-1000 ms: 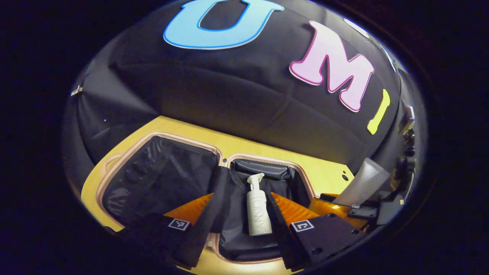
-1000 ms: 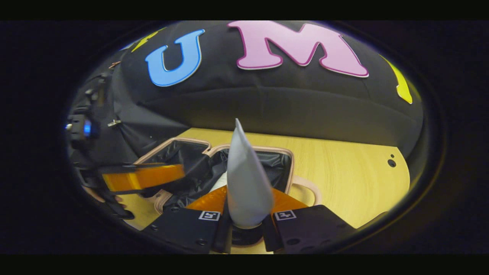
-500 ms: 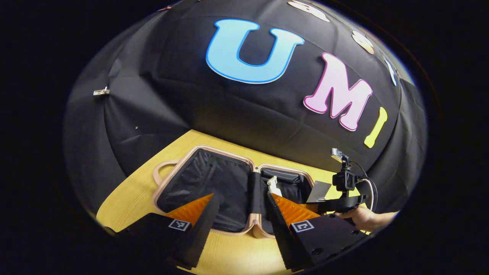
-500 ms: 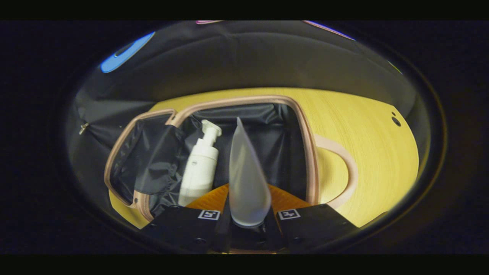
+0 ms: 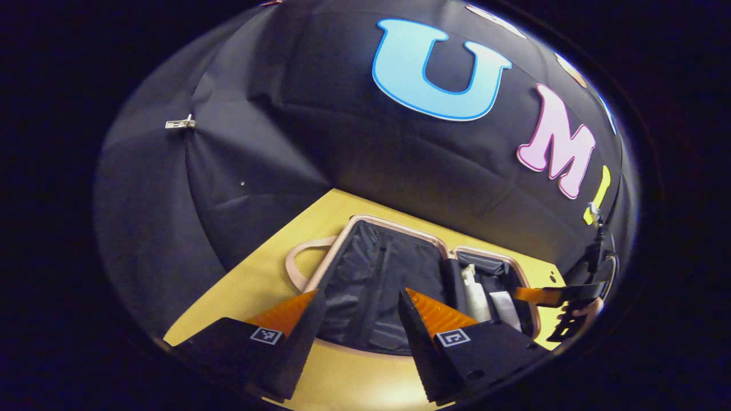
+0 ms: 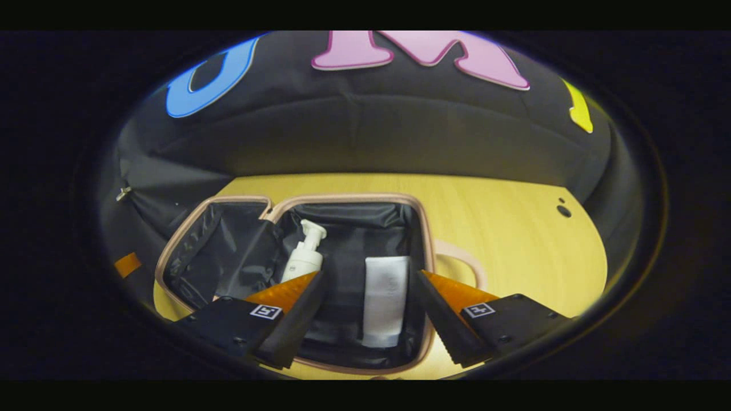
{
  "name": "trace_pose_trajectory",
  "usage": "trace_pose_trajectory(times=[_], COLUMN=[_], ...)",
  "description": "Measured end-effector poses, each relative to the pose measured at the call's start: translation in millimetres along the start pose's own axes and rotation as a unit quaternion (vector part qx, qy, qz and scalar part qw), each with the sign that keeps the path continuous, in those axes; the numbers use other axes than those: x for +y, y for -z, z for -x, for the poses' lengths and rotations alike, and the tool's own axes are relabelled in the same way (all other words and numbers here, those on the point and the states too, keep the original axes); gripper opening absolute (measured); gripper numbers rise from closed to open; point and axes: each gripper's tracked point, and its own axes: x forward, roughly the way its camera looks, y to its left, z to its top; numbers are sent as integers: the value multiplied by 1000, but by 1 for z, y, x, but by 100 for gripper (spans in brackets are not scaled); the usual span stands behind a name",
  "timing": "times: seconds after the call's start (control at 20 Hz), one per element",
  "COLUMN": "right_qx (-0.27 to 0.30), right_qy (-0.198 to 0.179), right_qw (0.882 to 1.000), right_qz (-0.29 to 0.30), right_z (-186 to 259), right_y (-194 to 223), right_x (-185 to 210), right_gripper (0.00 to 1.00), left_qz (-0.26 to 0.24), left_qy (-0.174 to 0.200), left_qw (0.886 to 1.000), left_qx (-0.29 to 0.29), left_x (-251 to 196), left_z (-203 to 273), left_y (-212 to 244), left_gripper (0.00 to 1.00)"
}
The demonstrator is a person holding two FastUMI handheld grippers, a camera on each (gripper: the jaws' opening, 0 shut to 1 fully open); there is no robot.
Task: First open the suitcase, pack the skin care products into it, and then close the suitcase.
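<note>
The pink suitcase [image 6: 425, 240] lies open on the wooden table, both halves lined in black. In its right half lie a white pump bottle [image 6: 305, 260] and a frosted grey tube [image 6: 385, 299] side by side. My right gripper [image 6: 365, 288] hangs open just above that half, with the tube between and below its fingers and untouched. In the left gripper view the suitcase [image 5: 394, 224] spreads ahead, with the pump bottle [image 5: 473, 288] and tube [image 5: 505, 305] in its right half. My left gripper [image 5: 360, 302] is open over the near edge of the left half. The right gripper [image 5: 557, 297] shows at far right.
The yellow wooden table [image 6: 514, 228] stretches to the right of the suitcase, with a small hole [image 6: 564, 210] near its far corner. The suitcase's pink handle [image 6: 465, 265] sticks out on that side. The black cloth wall closes off the back.
My right gripper opened and let the tube go; it now lies in the suitcase beside the pump bottle. My left gripper has drawn back and to the left, away from the bottle.
</note>
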Motion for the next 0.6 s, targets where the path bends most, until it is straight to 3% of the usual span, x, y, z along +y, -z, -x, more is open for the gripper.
trace_pose_trajectory(times=[0.2, 0.4, 0.55, 0.6], right_qx=[-78, -96, -127, -132], right_qy=[0, 15, 27, 32], right_qw=[997, 995, 991, 991], right_qz=[7, 7, 6, 12], right_z=[40, 62, 83, 89], right_y=[-37, -46, -57, -55], right_x=[-11, -34, -54, -59], right_gripper=[99, 99, 98, 98], left_qz=[-24, -32, -6, 7], left_qy=[-40, -29, -43, -40], left_qw=[999, 999, 999, 999], left_qx=[-19, 6, 13, 29], left_x=[50, 68, 90, 96], left_z=[-64, -108, -134, -139], left_y=[-21, -15, -17, -11], left_gripper=[85, 86, 86, 80])
